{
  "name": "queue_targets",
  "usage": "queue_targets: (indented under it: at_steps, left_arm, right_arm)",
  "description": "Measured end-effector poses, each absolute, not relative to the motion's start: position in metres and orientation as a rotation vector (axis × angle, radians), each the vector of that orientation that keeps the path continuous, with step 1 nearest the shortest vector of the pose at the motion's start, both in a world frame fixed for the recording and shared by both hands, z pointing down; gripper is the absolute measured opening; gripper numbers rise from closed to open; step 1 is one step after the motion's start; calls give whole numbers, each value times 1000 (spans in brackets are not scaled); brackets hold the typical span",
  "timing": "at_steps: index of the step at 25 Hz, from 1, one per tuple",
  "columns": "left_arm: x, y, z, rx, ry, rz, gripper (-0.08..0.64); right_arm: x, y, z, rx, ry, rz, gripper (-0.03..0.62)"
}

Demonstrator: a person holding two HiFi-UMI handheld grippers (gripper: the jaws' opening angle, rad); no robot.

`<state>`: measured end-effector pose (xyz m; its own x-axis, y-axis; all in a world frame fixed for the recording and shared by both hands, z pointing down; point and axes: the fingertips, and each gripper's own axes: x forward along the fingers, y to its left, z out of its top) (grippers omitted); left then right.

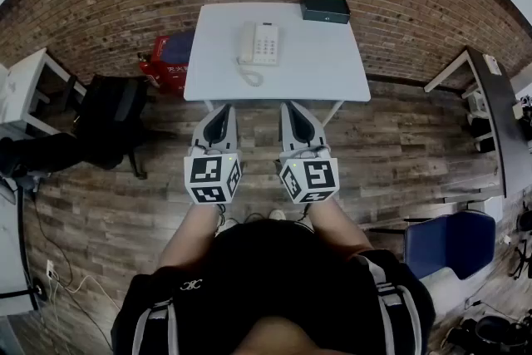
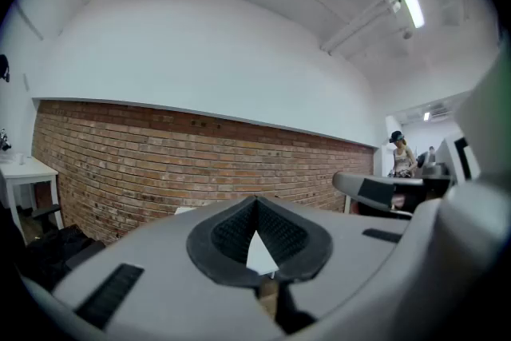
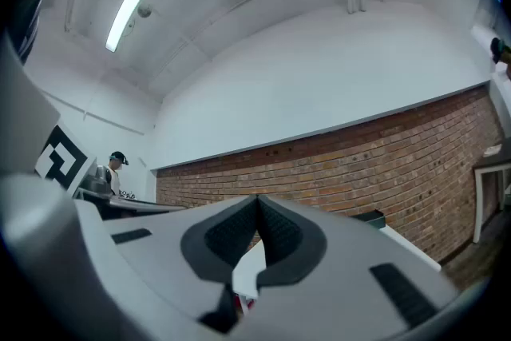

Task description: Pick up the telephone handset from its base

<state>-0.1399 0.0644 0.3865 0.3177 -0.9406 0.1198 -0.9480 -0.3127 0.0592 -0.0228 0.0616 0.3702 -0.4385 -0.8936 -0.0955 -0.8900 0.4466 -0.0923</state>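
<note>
Both pairs of jaws were pressed together at the tips with nothing between them. The left gripper (image 1: 222,112) and the right gripper (image 1: 293,107) were held side by side, roughly level, at the near edge of the table (image 1: 320,62). The handset (image 1: 248,43) sat in its cradle on the left side of the phone (image 1: 268,43), well apart from both grippers, on the far half of the table. Its long axis ran near to far, roughly in line with the jaws (so a grip would span its narrow width). It lay between the two grippers' lines, closer to the left one's. By my judgement, the left gripper had the shorter reach and would have to open first.
</note>
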Motion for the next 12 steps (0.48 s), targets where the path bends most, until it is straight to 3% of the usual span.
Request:
queue_targets:
  at_steps: [12]
  left_arm:
    - [-126,64,390,2421,-1760,111,0]
  right_arm:
    - [-13,58,378,-1573,2577,-117,-2]
